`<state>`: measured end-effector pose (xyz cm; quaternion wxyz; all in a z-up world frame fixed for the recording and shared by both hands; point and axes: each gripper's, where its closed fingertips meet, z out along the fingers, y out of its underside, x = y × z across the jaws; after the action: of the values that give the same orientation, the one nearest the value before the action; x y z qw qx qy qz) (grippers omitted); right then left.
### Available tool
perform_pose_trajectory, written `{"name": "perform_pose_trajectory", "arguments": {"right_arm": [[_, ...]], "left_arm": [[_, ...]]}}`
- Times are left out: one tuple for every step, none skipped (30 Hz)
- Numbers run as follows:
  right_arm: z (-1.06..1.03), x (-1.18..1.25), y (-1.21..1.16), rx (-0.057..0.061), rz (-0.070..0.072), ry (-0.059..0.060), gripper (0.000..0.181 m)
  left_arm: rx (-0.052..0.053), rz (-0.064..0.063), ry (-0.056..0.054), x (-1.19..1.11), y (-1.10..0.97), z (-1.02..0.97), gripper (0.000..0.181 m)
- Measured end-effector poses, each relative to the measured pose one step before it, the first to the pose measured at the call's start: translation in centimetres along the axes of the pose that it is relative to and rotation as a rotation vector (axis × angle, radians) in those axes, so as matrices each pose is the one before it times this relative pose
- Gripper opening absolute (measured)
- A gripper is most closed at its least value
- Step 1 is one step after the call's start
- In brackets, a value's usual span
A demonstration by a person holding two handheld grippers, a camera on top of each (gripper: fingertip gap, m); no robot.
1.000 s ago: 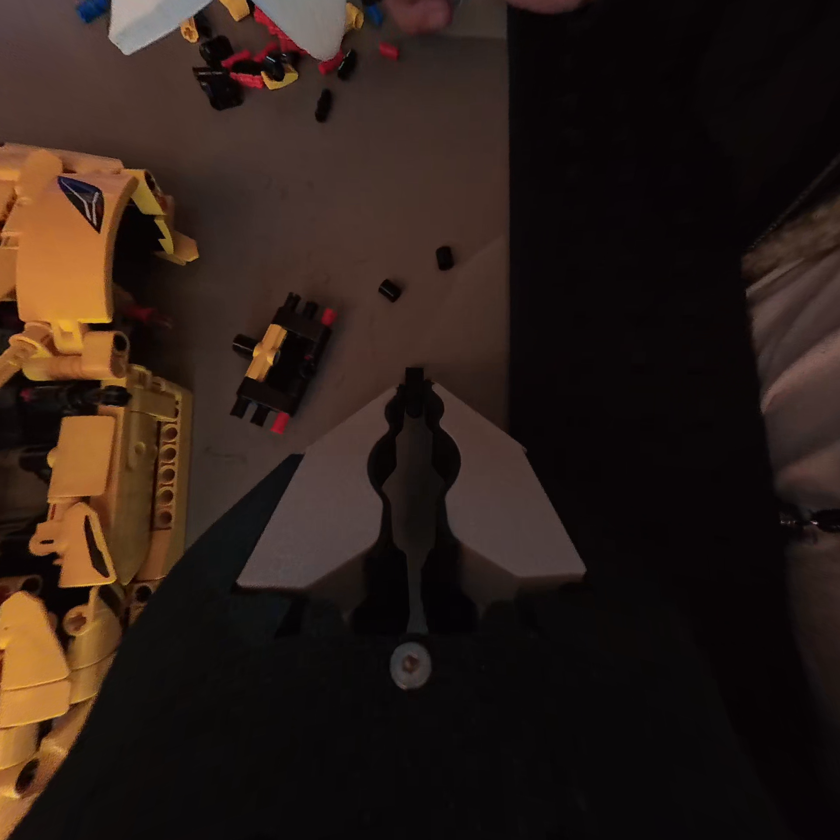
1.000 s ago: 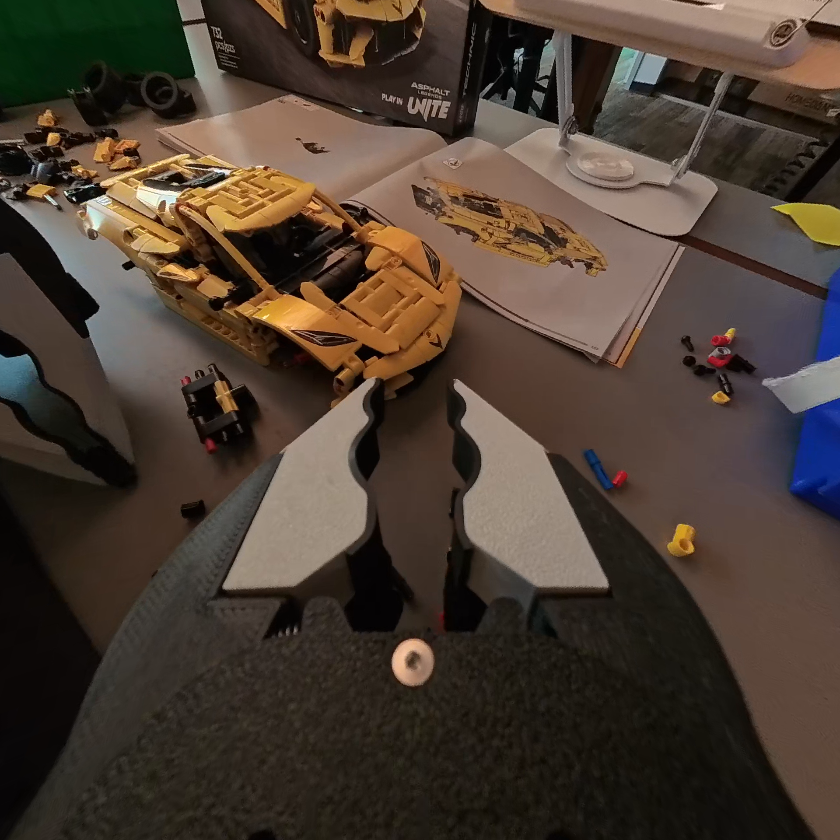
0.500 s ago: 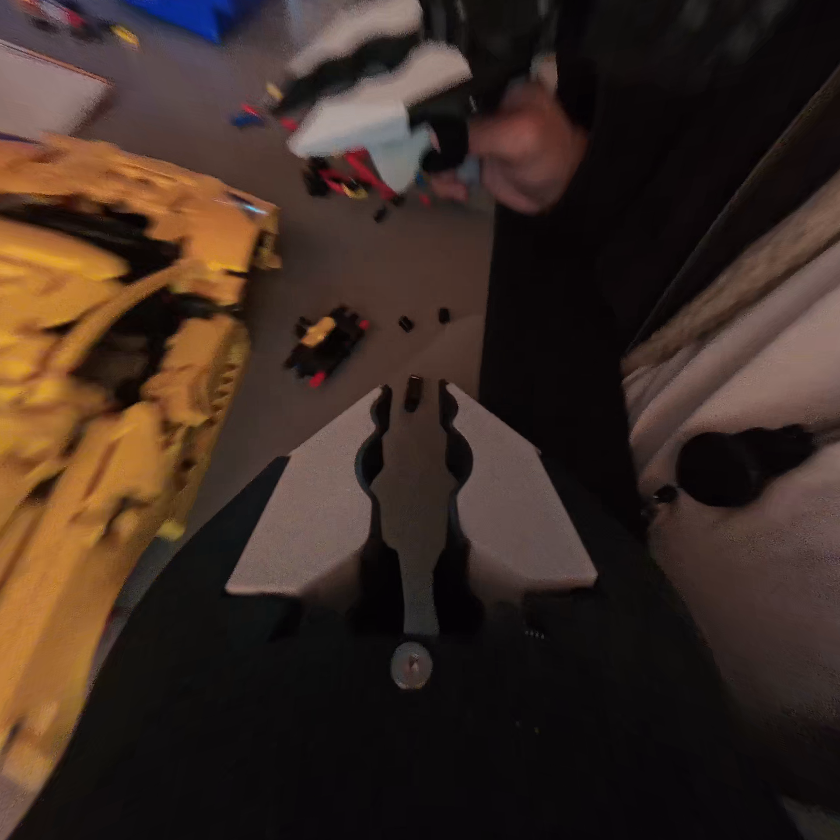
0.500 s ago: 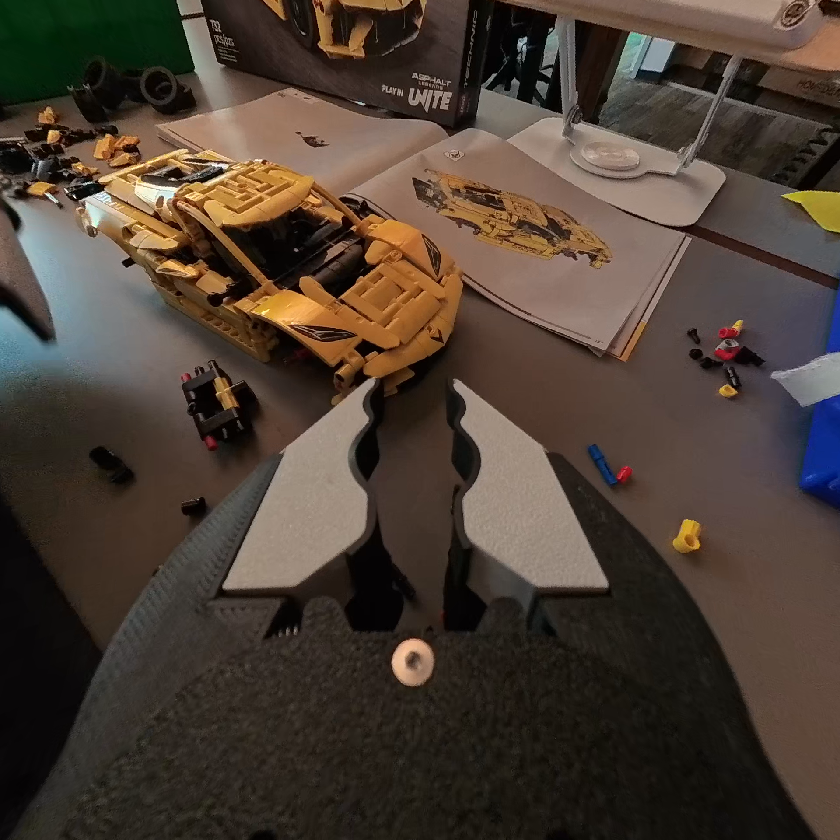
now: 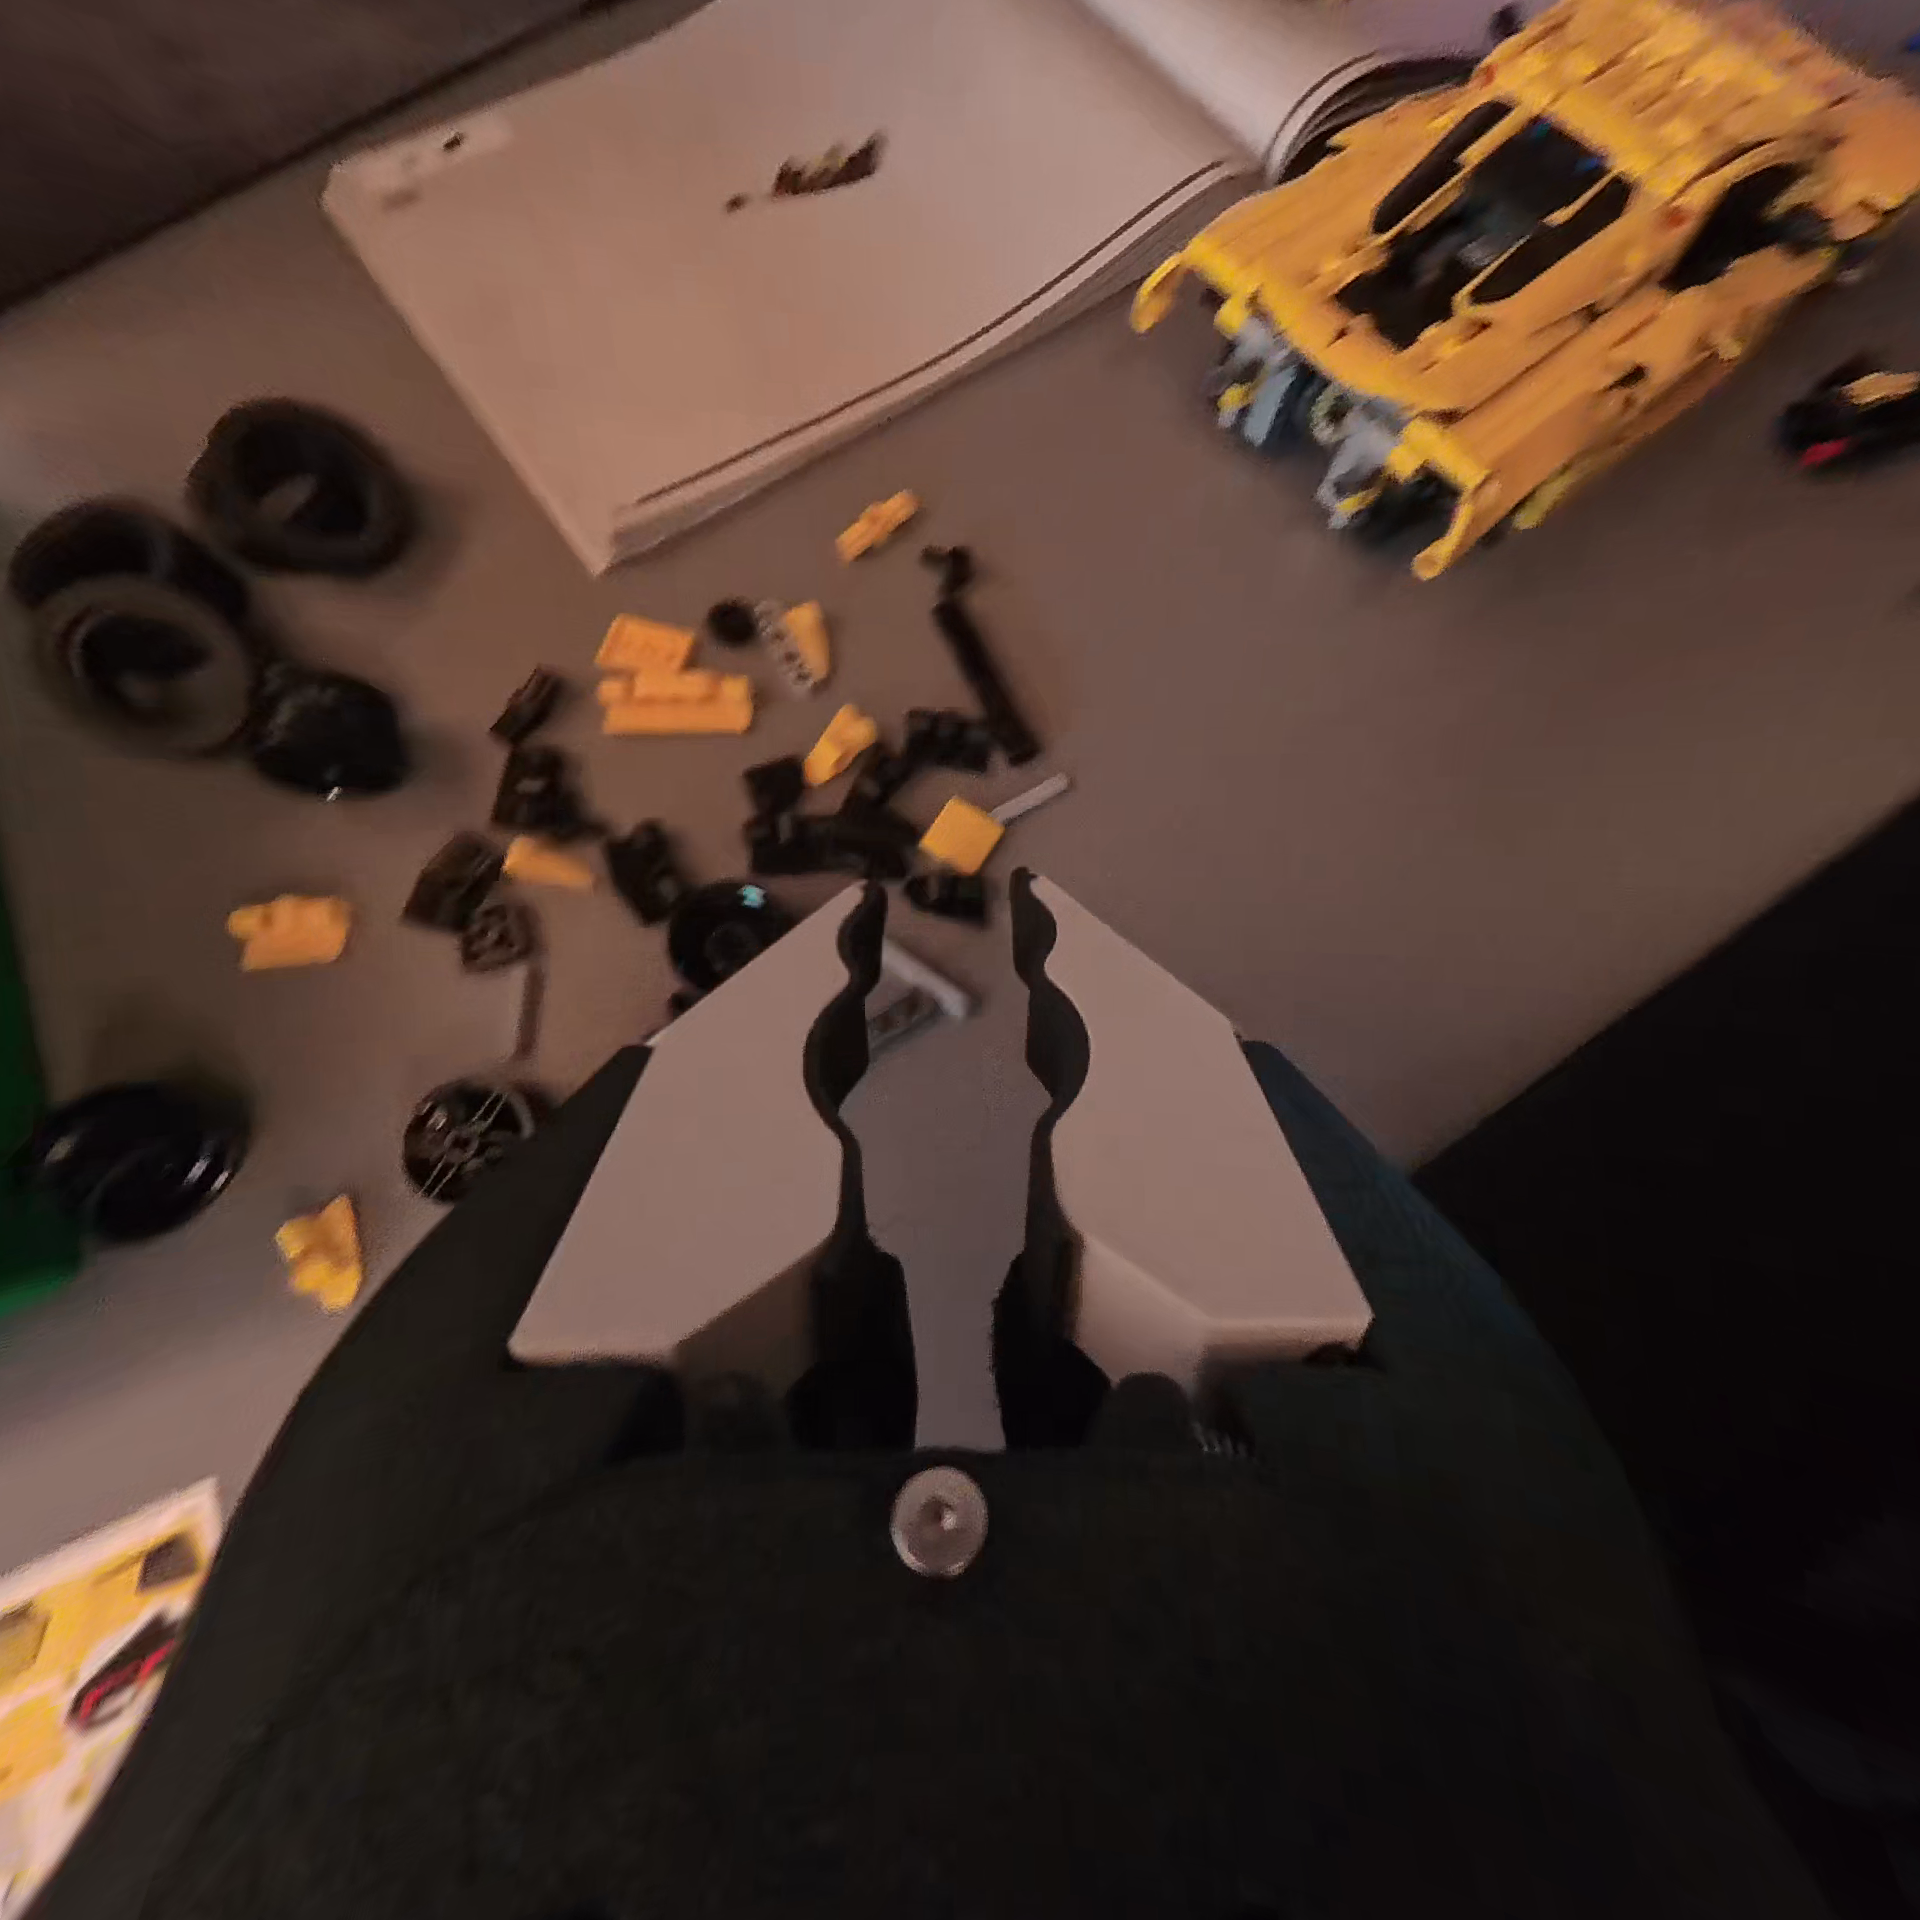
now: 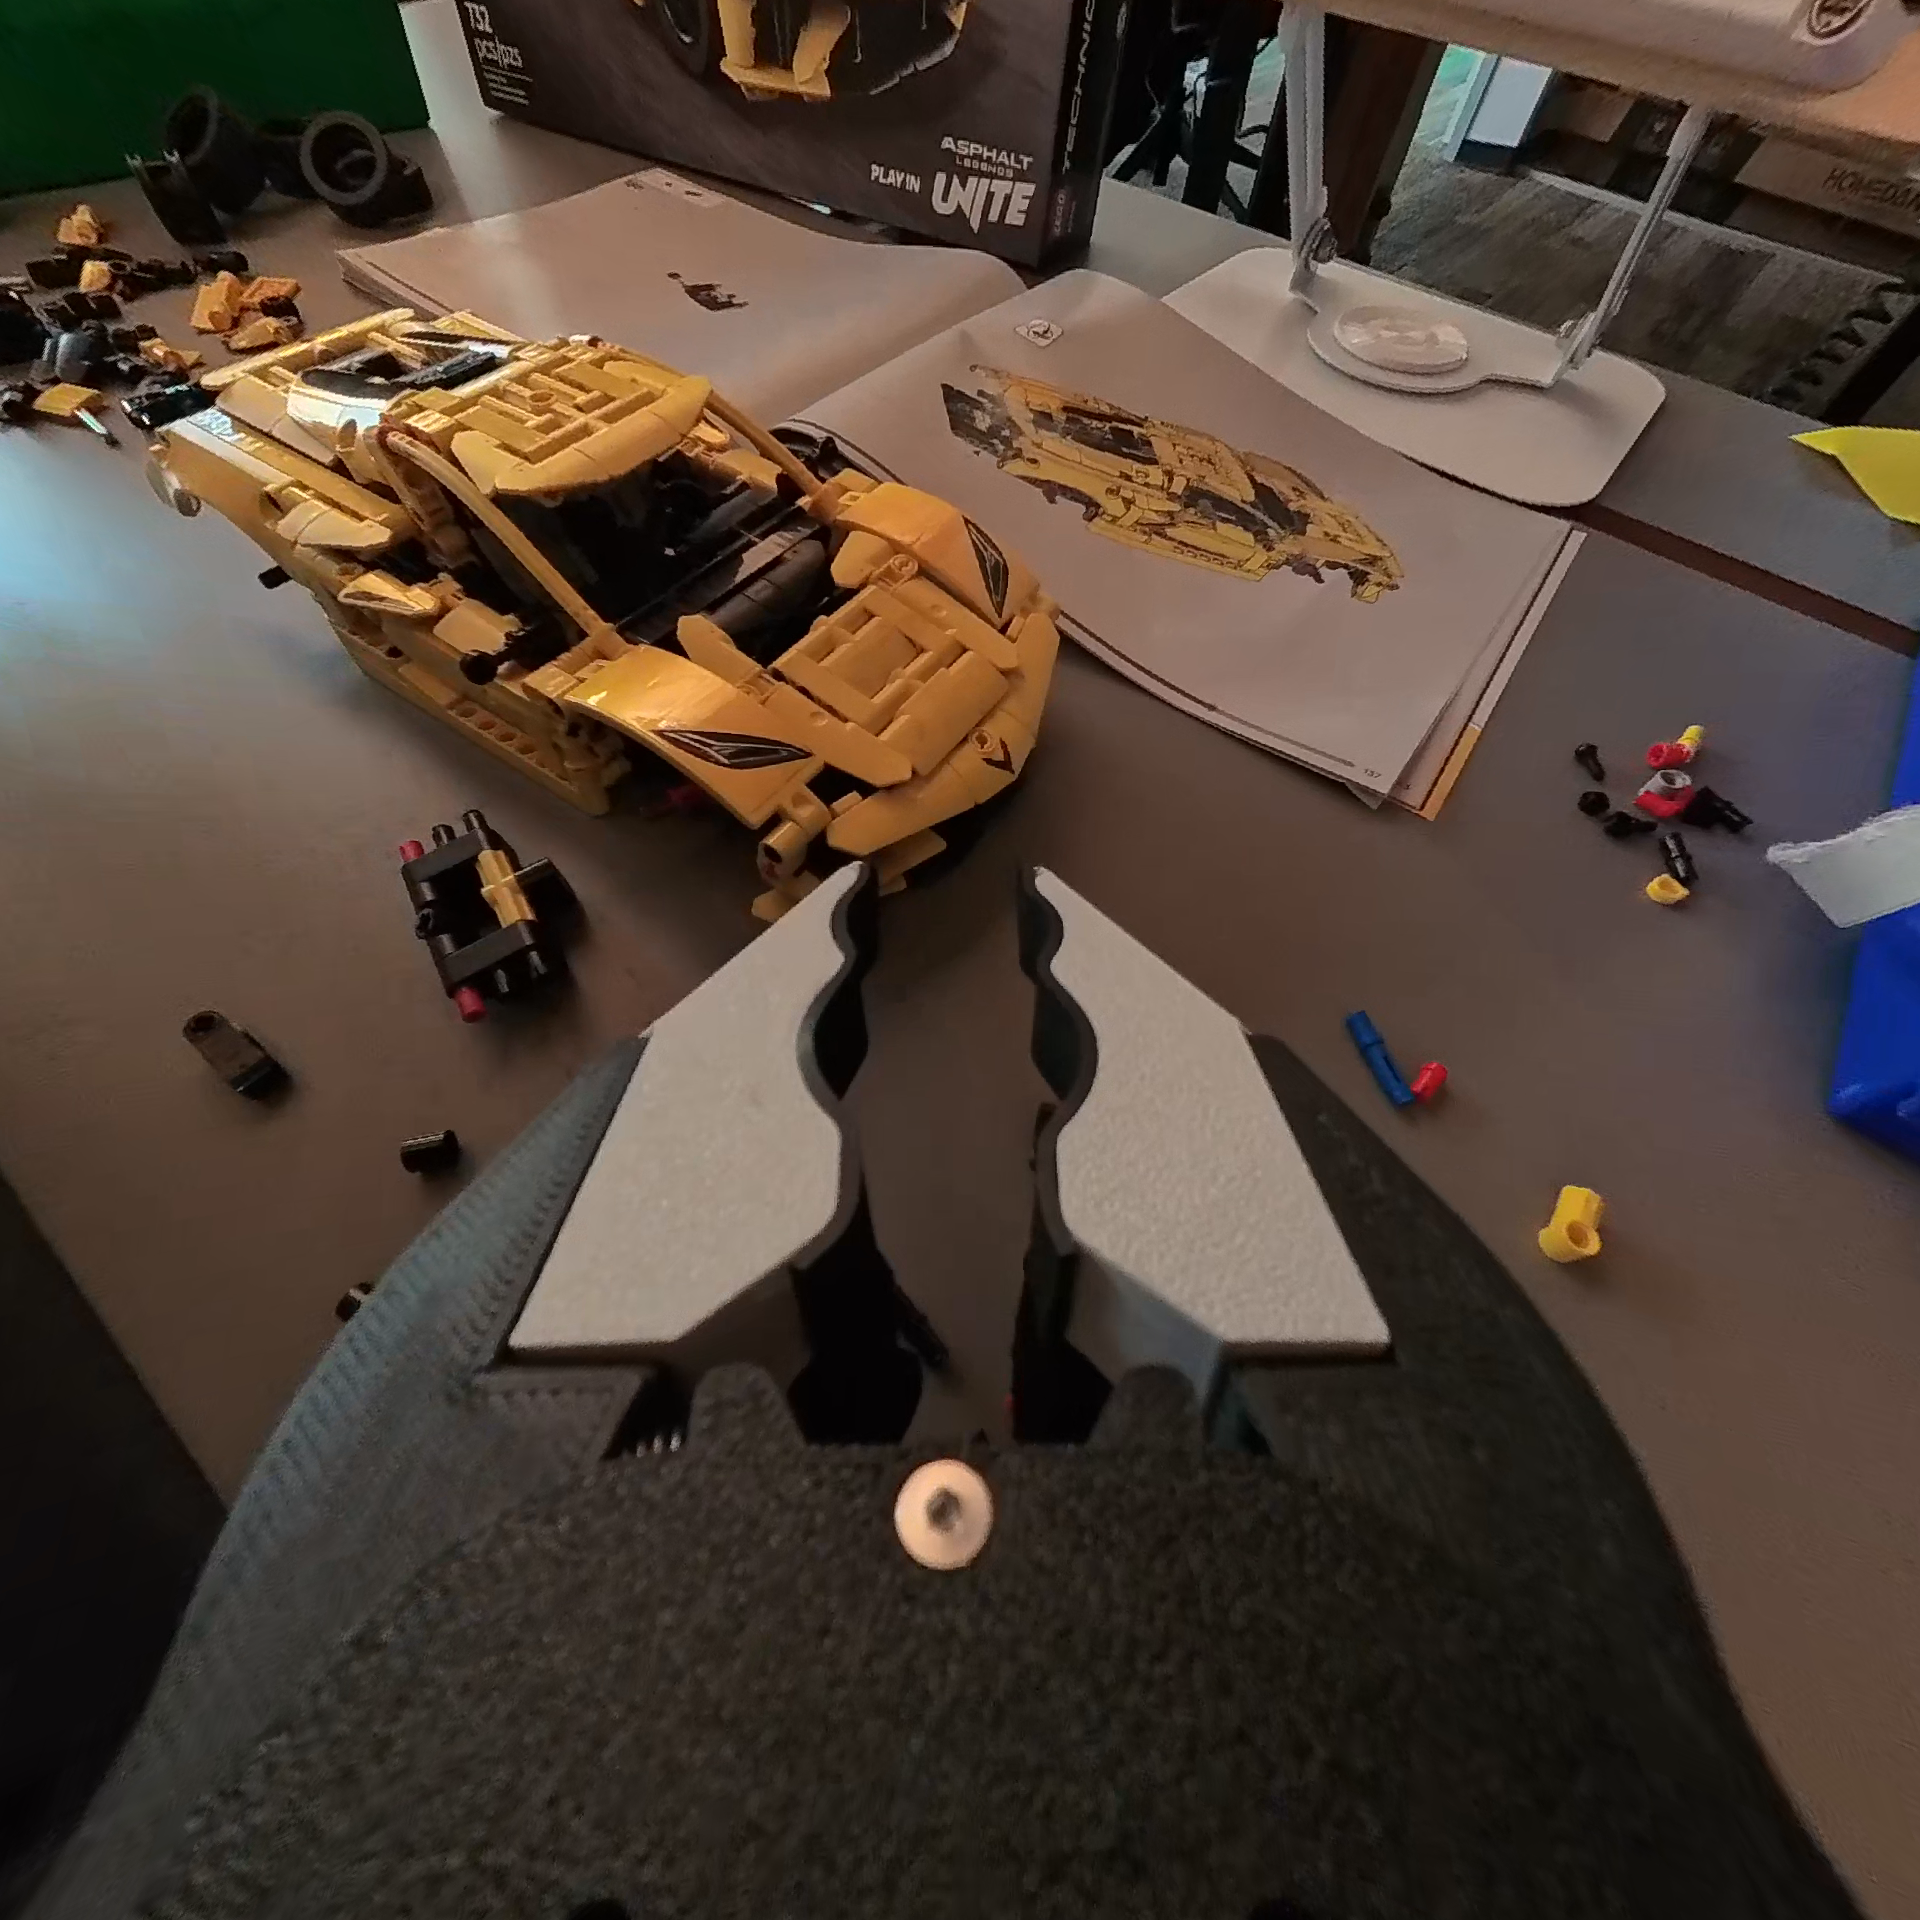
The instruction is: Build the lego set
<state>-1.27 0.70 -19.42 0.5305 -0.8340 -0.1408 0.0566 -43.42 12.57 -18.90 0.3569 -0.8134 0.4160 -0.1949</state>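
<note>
The likeliest slip from here is a bad pick from the loose parts pile [image 5: 790, 769]: the small black and yellow pieces lie close together and some touch, so fingers closing among them could nip two at once, or push a neighbour away across the tabletop [image 5: 1299, 790]. The left wrist view is also smeared, which suggests that hand is on the move, and a grab made before it settles could miss. The left hand-held gripper [image 5: 943, 888] is parted to a moderate gap and holds nothing; it hovers over the near edge of the pile, with a small black piece [image 5: 948, 896] showing between its tips and a pale flat piece [image 5: 914, 997] lower in the gap. The black tyres [image 5: 208, 582] lie to the left of the pile and the open instruction booklet [image 5: 748, 270] beyond it. The right hand-held gripper [image 6: 945, 894] is likewise parted and empty, poised just short of the nose of the yellow car model [image 6: 623, 592]; a careless advance could knock the front bodywork, whose panels may pop loose. A small black and yellow sub-assembly [image 6: 483, 904] sits near the car's front corner, left of this gripper, with stray pins [image 6: 1392, 1070] to its right.
</note>
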Motion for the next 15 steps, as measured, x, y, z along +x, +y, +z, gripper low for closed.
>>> {"name": "perform_pose_trajectory", "arguments": {"right_arm": [[-0.029, 0.014, -0.028, 0.0017, -0.0012, 0.0018, 0.025], [-0.020, 0.014, 0.012, -0.0003, -0.0003, 0.0013, 0.025], [-0.009, -0.002, 0.000, -0.0007, 0.0007, 0.0001, 0.025], [-0.007, 0.000, 0.021, -0.0015, 0.0020, -0.0006, 0.025], [-0.004, -0.019, 0.040, -0.0045, 0.0026, -0.0016, 0.025], [-0.003, -0.023, 0.040, -0.0035, 0.0024, -0.0024, 0.025], [0.003, 0.000, -0.003, 0.0003, 0.0019, -0.0013, 0.025], [-0.001, 0.023, -0.020, 0.0021, 0.0013, 0.0005, 0.025], [0.009, 0.013, -0.012, 0.0008, 0.0008, -0.0003, 0.025], [0.023, -0.007, 0.005, -0.0004, 0.0010, -0.0020, 0.025], [0.036, -0.028, 0.016, -0.0011, 0.0007, -0.0024, 0.025], [0.005, -0.006, 0.024, -0.0015, -0.0003, -0.0001, 0.025], [-0.007, 0.023, 0.005, -0.0002, -0.0010, 0.0021, 0.025], [-0.025, 0.030, -0.004, 0.0014, -0.0008, 0.0026, 0.025], [-0.022, 0.022, -0.013, 0.0012, -0.0002, 0.0020, 0.025]], "left_arm": [[-0.0278, -0.0022, -0.0191, -0.732, 0.542, -0.182, 0.024], [-0.0274, 0.0014, -0.0185, -0.723, 0.501, -0.173, 0.024], [-0.0262, 0.0043, -0.0131, -0.665, 0.476, -0.199, 0.024], [-0.0252, 0.0042, -0.0182, -0.794, 0.447, -0.264, 0.024], [-0.0156, -0.0025, -0.0208, -0.915, 0.346, -0.307, 0.024], [-0.0048, -0.0122, -0.0053, -0.736, 0.235, -0.279, 0.024], [-0.0036, -0.0175, 0.0106, -0.502, 0.214, -0.191, 0.024], [-0.0067, -0.0135, 0.0088, -0.458, 0.218, -0.095, 0.024], [-0.0065, -0.0031, 0.0005, -0.442, 0.221, 0.033, 0.025], [-0.0075, 0.0054, -0.0006, -0.288, 0.268, 0.177, 0.025], [-0.0109, 0.0044, 0.0001, -0.192, 0.300, 0.282, 0.025], [-0.0131, -0.0019, 0.0043, -0.075, 0.274, 0.349, 0.025], [-0.0105, -0.0049, 0.0130, 0.132, 0.161, 0.357, 0.025], [-0.0042, -0.0023, 0.0146, 0.222, 0.032, 0.354, 0.025], [-0.0001, 0.0036, 0.0059, 0.150, -0.049, 0.315, 0.025]]}}
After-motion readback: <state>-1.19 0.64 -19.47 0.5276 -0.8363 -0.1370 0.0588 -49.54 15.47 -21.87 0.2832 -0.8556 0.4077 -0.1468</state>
